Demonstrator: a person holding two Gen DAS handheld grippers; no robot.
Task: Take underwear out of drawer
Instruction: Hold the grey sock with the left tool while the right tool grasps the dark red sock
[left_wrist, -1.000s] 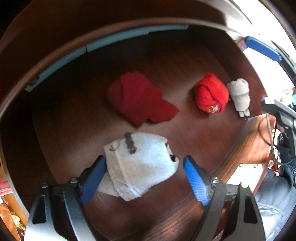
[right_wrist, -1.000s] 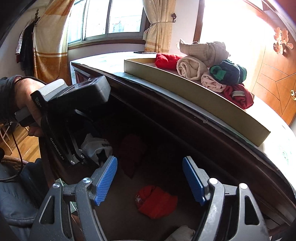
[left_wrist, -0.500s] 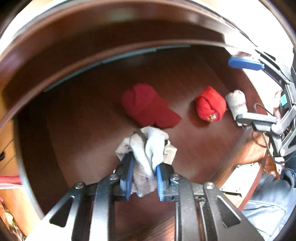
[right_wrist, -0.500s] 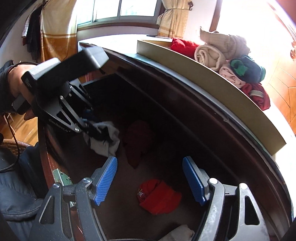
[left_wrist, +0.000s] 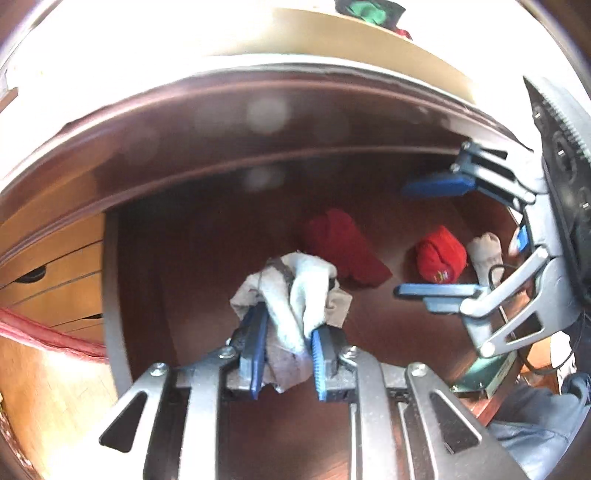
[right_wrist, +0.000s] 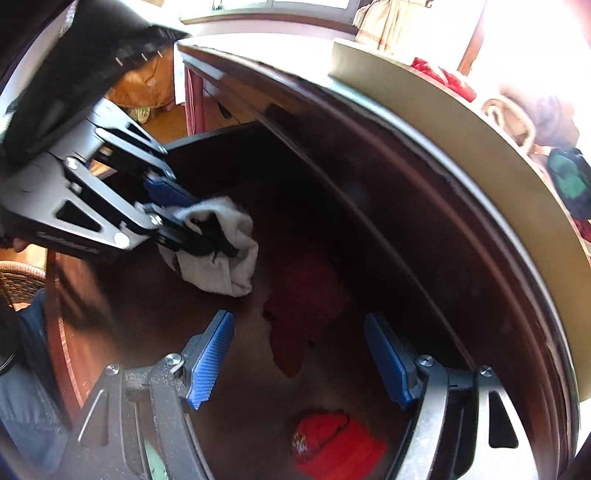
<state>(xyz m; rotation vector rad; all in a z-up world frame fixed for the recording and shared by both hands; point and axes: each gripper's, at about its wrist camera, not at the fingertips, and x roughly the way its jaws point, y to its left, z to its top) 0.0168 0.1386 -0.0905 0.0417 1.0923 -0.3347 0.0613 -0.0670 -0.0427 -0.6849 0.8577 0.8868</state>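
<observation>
Left gripper (left_wrist: 286, 350) pinches crumpled white cotton underwear (left_wrist: 295, 291), lifted above dark wooden drawer (left_wrist: 207, 258) floor. Right gripper (right_wrist: 299, 363) spread, empty, over flat dark-red garment (right_wrist: 299, 306); rolled bright-red garment (right_wrist: 332, 446) near drawer's front edge.

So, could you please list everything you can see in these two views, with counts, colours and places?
white underwear: 1, white-grey, clamped in left gripper above drawer floor
flat red garment: 1, dark red, mid drawer floor
rolled red garment: 1, bright red, drawer floor
rolled white garment: 1, off-white, beside it
drawer: 1, dark brown, open
tray: 1, beige, on the top, holding rolled clothes
left gripper: shut, blue pads
right gripper: open, empty
</observation>
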